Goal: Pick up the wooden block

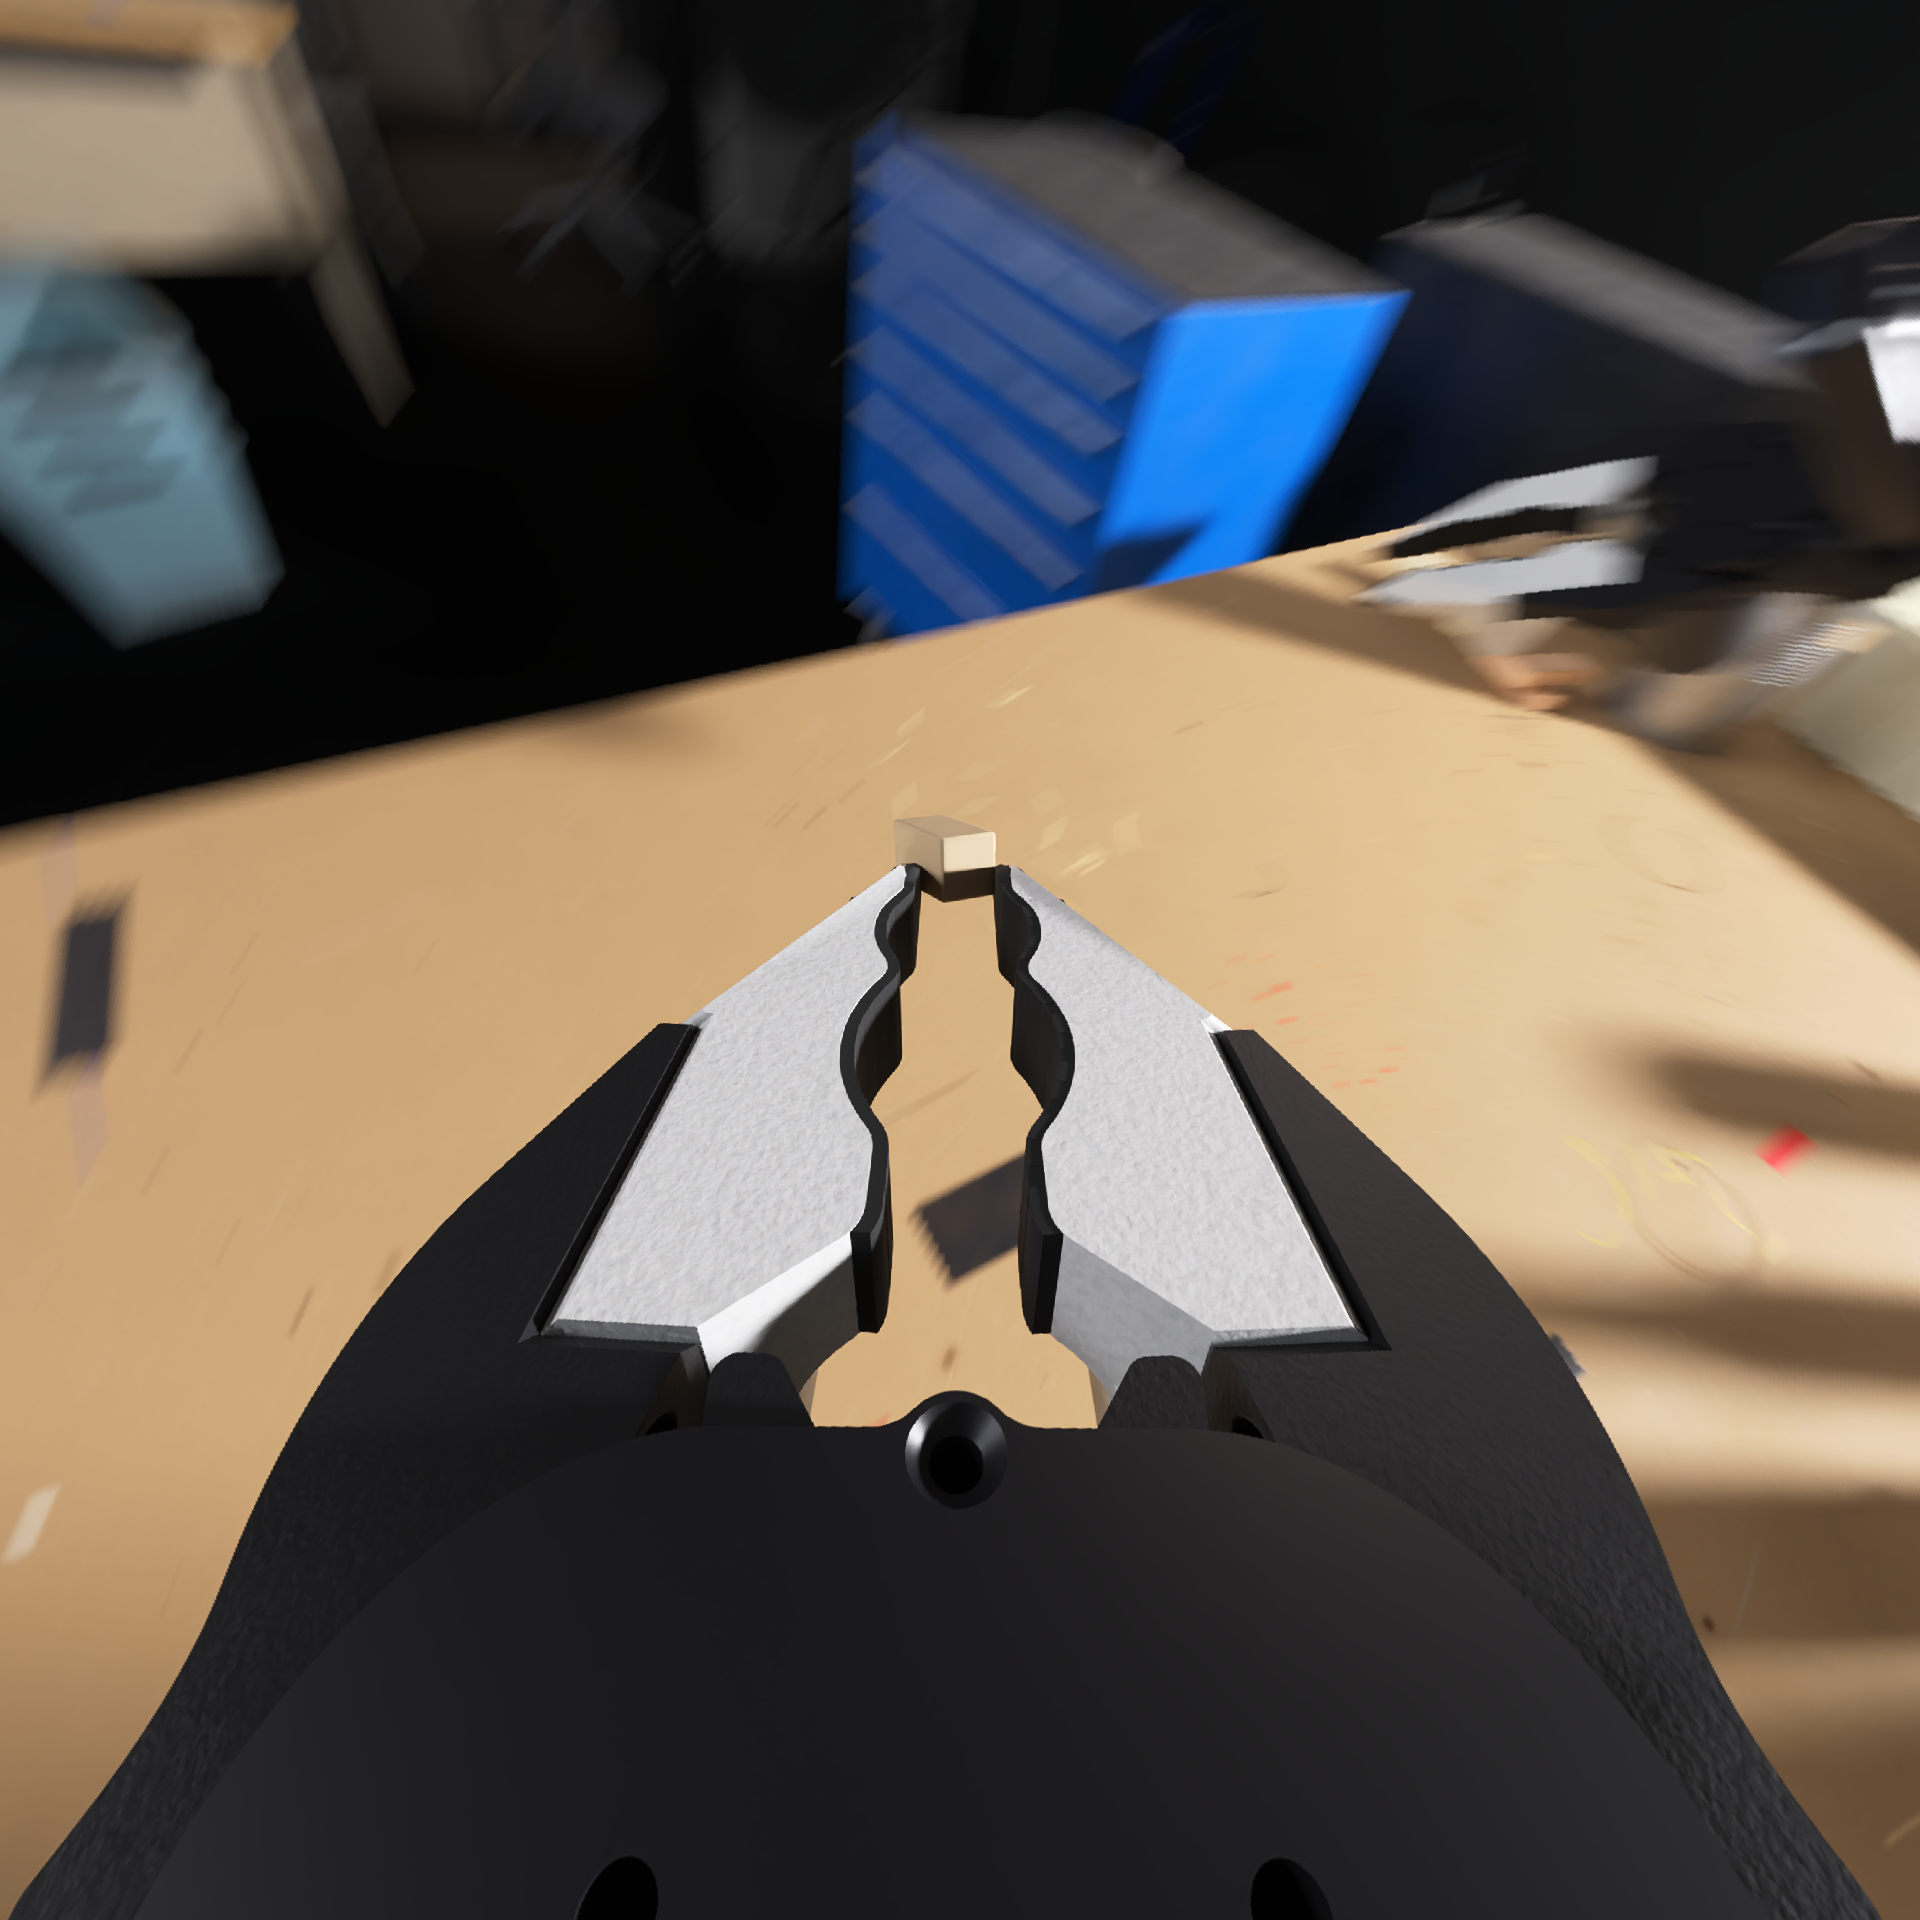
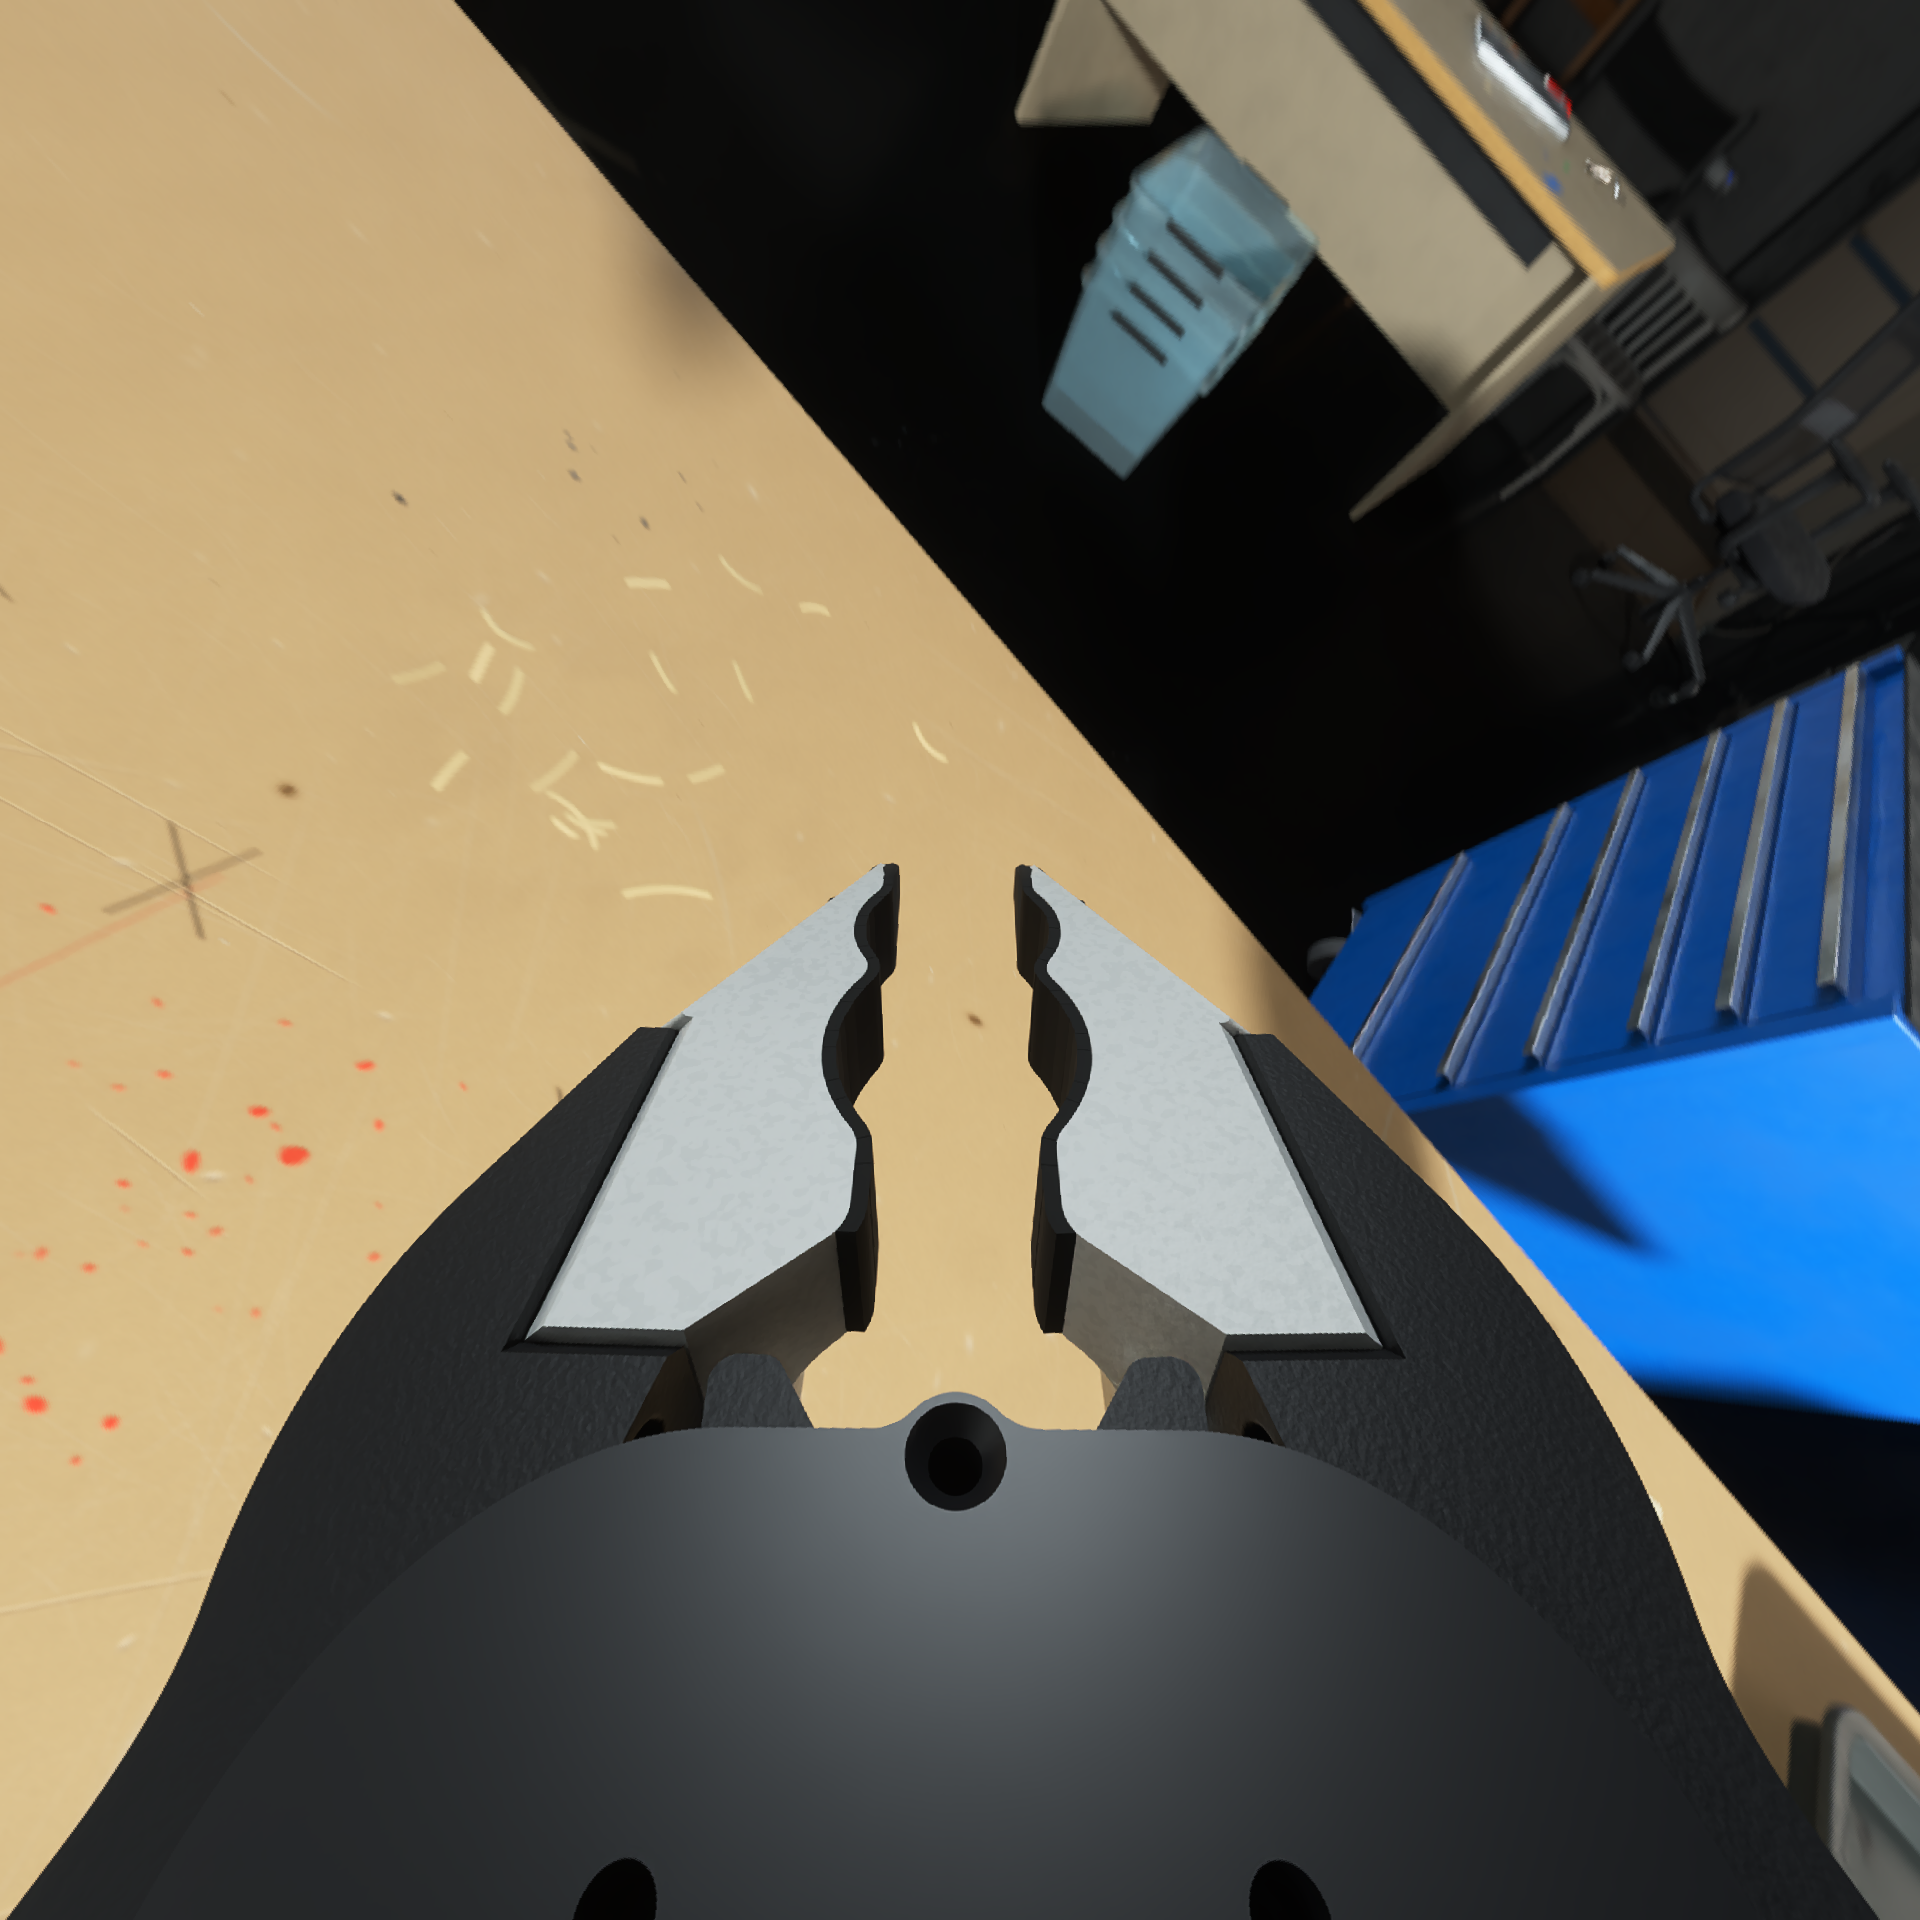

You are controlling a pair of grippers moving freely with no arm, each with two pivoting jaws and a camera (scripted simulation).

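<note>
A broad tan workbench (image 1: 416,1039) with a matte, scuffed top flecked with pale shavings and red specks fills the lower part of both views, and a glossy blue drawer cabinet (image 1: 997,416) stands beyond its far edge at upper centre of the left wrist view. The left gripper (image 1: 956,883), black-bodied with grainy white fingers and wavy dark pads, has its jaws clamped on the sides of the wooden block (image 1: 945,854) at frame centre, while the right gripper (image 2: 956,883) has its jaws apart and empty over the bench. The block is a small, pale, square-edged bar that looks light, stiff and hardly fragile, so a grip on its flat opposite faces near the middle should hold, though only the very tips catch it and smooth wood could slip.
</note>
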